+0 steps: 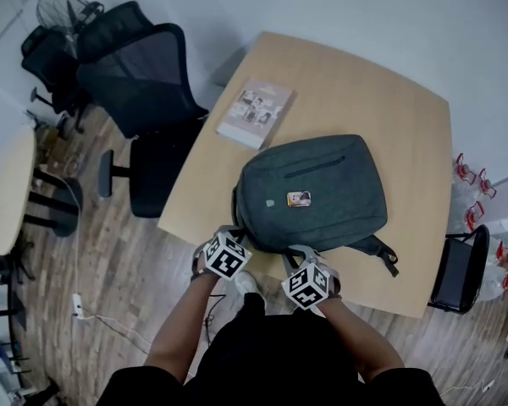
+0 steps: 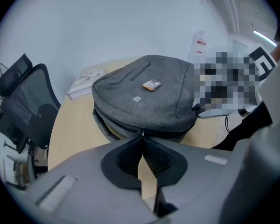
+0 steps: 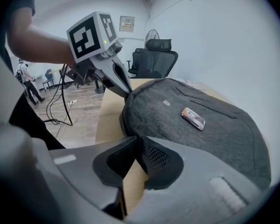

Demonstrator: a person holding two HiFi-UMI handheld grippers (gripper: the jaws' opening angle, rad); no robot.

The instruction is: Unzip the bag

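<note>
Right gripper (image 3: 139, 138) tips pressed together on near edge of grey bag (image 3: 200, 139), table (image 3: 109, 118) showing through the gap lower down between the jaws. Bag fills ahead and right of the tongs, lying flat. Small card (image 3: 193, 118) on top of bag, ahead-right. Left gripper (image 3: 127, 92) ahead-left, tip touching bag's left edge, forearm (image 3: 37, 43) behind it. Black office chair (image 3: 154, 57) and fan (image 3: 151, 33) far ahead. Cables (image 3: 60, 106) on wood floor to the left.

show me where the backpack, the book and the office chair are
backpack (image 1: 343, 194), head view, grey front panel
book (image 1: 256, 113), head view, middle of its cover
office chair (image 1: 142, 76), head view, mesh backrest
</note>
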